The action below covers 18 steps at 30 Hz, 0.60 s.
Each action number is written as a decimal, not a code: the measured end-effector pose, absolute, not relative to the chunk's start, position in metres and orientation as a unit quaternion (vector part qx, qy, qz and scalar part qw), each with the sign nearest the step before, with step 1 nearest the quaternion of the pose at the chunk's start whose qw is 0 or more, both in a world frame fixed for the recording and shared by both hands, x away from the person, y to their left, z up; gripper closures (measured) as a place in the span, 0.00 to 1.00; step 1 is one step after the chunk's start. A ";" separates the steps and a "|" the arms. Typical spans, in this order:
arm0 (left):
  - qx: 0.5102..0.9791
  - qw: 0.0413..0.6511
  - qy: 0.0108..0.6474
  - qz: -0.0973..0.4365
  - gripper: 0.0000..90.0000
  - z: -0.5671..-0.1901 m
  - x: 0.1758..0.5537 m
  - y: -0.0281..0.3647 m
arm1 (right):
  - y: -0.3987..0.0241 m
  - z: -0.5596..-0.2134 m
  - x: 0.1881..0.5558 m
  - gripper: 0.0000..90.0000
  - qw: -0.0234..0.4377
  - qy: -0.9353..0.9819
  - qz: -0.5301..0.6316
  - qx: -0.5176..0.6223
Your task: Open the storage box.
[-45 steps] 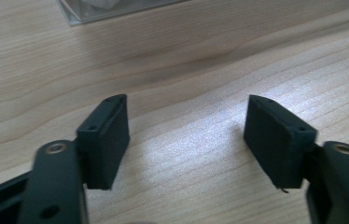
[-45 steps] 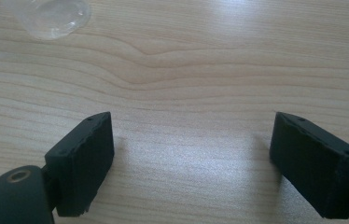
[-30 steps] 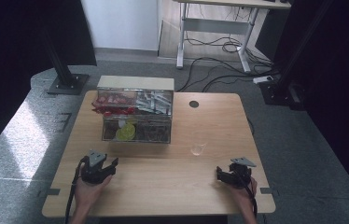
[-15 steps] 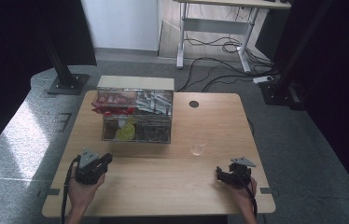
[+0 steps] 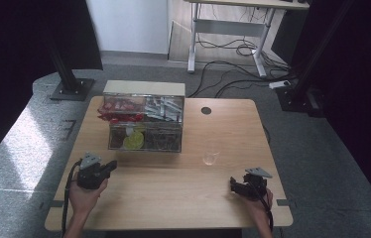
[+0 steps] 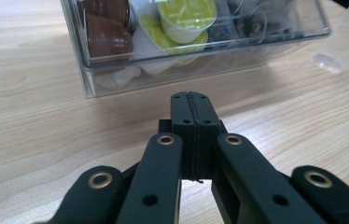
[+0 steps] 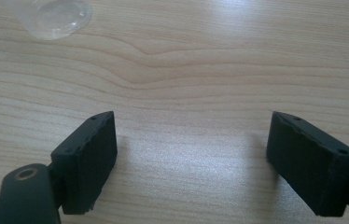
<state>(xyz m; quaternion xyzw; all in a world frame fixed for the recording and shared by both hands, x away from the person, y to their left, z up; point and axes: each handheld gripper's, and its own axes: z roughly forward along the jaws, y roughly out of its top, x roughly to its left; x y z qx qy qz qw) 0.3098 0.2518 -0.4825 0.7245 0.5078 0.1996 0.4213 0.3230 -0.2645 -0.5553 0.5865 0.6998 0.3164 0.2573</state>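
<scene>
While left gripper (image 6: 193, 105) fingers pressed together, right gripper (image 7: 191, 154) spread; clear organizer box (image 5: 146, 124), cup (image 5: 211, 152) ahead.

The person's left hand (image 5: 85, 194) comes in from the bottom edge of the high view and holds the left gripper (image 5: 108, 166) low, pointing forward and a little to the right. Its jaws have just been closing and now meet flat against each other with nothing between them, as the left gripper view shows. The right hand (image 5: 258, 203) holds the right gripper (image 5: 233, 184) near the bottom right, pointing left; its jaws stand wide apart, empty.
</scene>
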 end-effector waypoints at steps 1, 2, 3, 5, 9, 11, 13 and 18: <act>0.726 0.420 0.508 0.198 1.00 -0.483 0.311 0.252 | -0.264 -0.555 0.323 0.18 0.257 0.700 0.317 0.586; 0.726 0.419 0.509 0.195 1.00 -0.484 0.313 0.252 | -0.264 -0.555 0.323 0.18 0.257 0.700 0.317 0.586; 0.726 0.419 0.509 0.195 1.00 -0.484 0.313 0.252 | -0.264 -0.555 0.323 0.18 0.257 0.700 0.317 0.586; 0.728 0.417 0.509 0.193 1.00 -0.484 0.317 0.251 | -0.264 -0.555 0.323 0.18 0.257 0.699 0.317 0.587; 0.728 0.419 0.510 0.186 1.00 -0.485 0.320 0.251 | -0.264 -0.555 0.323 0.18 0.257 0.699 0.317 0.587; 0.729 0.418 0.510 0.183 1.00 -0.485 0.324 0.251 | -0.264 -0.555 0.323 0.18 0.257 0.700 0.317 0.586; 0.730 0.417 0.511 0.181 1.00 -0.486 0.329 0.249 | -0.264 -0.555 0.323 0.18 0.257 0.700 0.317 0.586; 0.732 0.413 0.510 0.182 1.00 -0.488 0.334 0.246 | -0.264 -0.555 0.323 0.19 0.257 0.699 0.317 0.587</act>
